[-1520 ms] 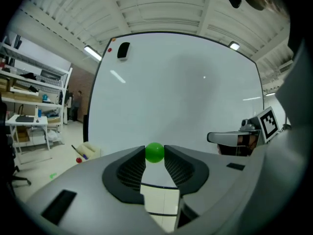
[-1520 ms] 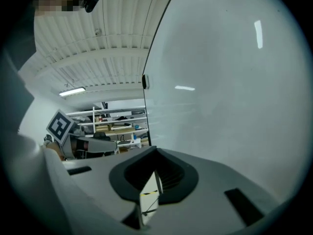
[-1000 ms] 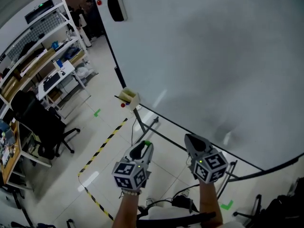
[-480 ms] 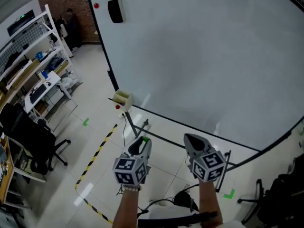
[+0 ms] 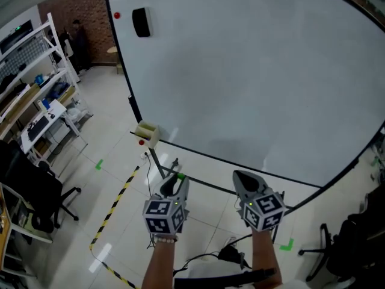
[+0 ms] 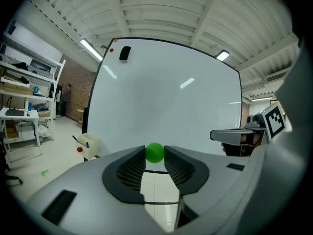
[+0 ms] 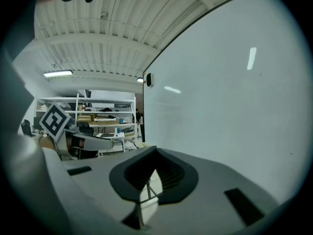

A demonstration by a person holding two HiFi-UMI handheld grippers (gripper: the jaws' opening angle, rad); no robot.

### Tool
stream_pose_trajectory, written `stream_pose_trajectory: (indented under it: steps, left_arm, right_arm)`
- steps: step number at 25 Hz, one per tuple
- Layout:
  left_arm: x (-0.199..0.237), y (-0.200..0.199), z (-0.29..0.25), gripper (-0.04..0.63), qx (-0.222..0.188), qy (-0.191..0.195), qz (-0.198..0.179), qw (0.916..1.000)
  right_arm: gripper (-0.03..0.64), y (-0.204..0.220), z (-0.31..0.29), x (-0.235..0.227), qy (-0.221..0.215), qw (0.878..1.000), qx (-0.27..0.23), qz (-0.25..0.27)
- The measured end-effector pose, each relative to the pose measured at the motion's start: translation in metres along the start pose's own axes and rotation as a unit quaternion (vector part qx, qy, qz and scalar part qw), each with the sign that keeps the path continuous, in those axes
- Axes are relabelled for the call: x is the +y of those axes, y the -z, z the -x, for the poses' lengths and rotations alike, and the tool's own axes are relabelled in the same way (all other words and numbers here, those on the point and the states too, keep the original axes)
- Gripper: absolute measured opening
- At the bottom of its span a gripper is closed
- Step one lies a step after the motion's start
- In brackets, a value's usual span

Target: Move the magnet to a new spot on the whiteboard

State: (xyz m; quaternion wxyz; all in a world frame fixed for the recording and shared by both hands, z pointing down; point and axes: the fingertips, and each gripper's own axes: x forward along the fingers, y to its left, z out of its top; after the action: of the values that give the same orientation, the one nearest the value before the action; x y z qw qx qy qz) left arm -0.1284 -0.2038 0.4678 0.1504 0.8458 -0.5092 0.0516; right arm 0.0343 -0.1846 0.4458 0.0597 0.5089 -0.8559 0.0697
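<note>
The green, ball-shaped magnet (image 6: 155, 152) is off the whiteboard (image 5: 252, 71), pinched between the jaw tips of the left claw (image 6: 155, 156). The jaws stand partly apart, with their ribbed pads pressed on either side of the magnet. In the head view only a sliver of green shows at the tip of that claw (image 5: 175, 182). The claw is low in front of the board's bottom edge and not touching the white surface.

The right claw (image 7: 155, 150) is beside it, near but apart. Its jaw tips are closed together with nothing between them, and it points at the same lower edge of the board.

On the board's upper left corner sit a black eraser (image 5: 141, 21) and, just beside it, a small red magnet (image 5: 117, 15). The rest of the white surface is bare. At the lower left corner of the frame hangs a small pale holder box (image 5: 146, 133) with a red dot on its side.

On the tiled floor (image 5: 90, 221) to the left runs a strip of yellow-and-black tape (image 5: 114, 205). Beyond it are white shelves (image 5: 36, 65) and a black office chair (image 5: 33, 188).
</note>
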Motion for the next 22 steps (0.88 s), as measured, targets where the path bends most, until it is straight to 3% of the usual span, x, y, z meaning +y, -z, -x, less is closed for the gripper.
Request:
stream_pose_trajectory:
  steps: [12, 22]
  left_arm:
    - [-0.006, -0.013, -0.015, 0.121, -0.01, -0.005, -0.004, 0.9999]
    - [-0.011, -0.047, -0.055, 0.121, -0.022, -0.003, -0.027, 0.9994]
  right_arm:
    - [0.009, -0.01, -0.005, -0.015, 0.004, 1.0, -0.007, 0.006]
    - [0.008, -0.022, -0.021, -0.045, 0.01, 1.0, -0.001, -0.015]
